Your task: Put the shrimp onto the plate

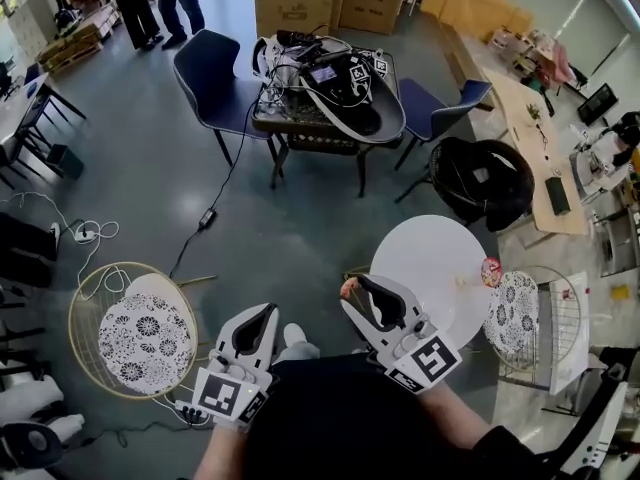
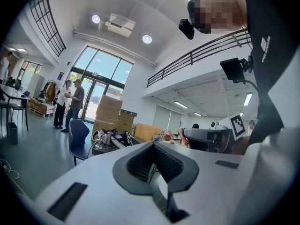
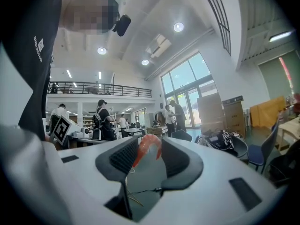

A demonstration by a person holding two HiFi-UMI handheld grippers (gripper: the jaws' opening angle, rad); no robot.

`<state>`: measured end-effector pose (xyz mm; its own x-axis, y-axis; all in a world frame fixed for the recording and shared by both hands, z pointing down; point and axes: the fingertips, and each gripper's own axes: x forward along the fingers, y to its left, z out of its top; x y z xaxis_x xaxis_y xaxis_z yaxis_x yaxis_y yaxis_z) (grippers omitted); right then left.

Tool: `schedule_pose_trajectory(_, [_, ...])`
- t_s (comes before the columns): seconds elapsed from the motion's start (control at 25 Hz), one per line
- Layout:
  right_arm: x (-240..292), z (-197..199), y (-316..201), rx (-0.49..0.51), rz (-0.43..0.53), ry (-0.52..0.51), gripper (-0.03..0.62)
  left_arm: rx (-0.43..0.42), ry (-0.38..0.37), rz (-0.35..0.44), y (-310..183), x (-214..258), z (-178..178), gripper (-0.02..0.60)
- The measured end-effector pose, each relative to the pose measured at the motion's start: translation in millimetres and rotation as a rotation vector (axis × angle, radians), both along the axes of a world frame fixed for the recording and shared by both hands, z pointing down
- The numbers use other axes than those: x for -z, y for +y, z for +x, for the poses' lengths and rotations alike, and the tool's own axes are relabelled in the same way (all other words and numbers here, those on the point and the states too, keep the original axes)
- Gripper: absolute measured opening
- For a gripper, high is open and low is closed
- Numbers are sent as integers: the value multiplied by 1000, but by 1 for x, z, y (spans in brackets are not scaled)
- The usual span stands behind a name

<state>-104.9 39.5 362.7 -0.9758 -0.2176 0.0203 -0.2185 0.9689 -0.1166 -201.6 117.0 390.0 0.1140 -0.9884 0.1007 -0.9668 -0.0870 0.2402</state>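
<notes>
- A round white bench (image 1: 425, 253) sits at the lower right of the frame, on the grey floor (image 1: 150, 158).
- A small pink-red object (image 1: 491, 271) lies at its right edge.
- A black cable (image 1: 205, 218) trails across the floor, left of centre.

Round bench (image 1: 430, 258) at right centre, a small item (image 1: 490, 271) at its right edge. The right gripper (image 1: 356, 288), with the shrimp (image 3: 146, 146) between its jaws, lies just off the bench's left edge, and the left gripper (image 1: 262, 316) lies further left. One wire chair (image 1: 90, 313) stands at far left, a second wire chair (image 1: 565, 298) just beyond the bench's right edge. Behind the bench stands a loaded table (image 1: 300, 120).
</notes>
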Motion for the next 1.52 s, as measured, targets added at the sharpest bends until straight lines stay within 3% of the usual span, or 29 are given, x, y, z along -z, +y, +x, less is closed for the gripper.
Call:
schedule_pose_trajectory(0.36, [-1, -29, -21, -85, 1, -6, 164, -65, 50, 5, -22, -5, -37, 6])
schedule_pose_trajectory(0.68, [-3, -33, -40, -149, -13, -6, 164, -124, 50, -9, -46, -7, -39, 6])
schedule_pose_trajectory(1.08, [-5, -3, -75, -248, -46, -10, 164, -233, 34, -27, -89, -3, -9, 6])
schedule_pose_trajectory(1.52, [-29, 89, -120, -457, -69, 75, 164, -389, 13, -60, -140, 0, 64, 6])
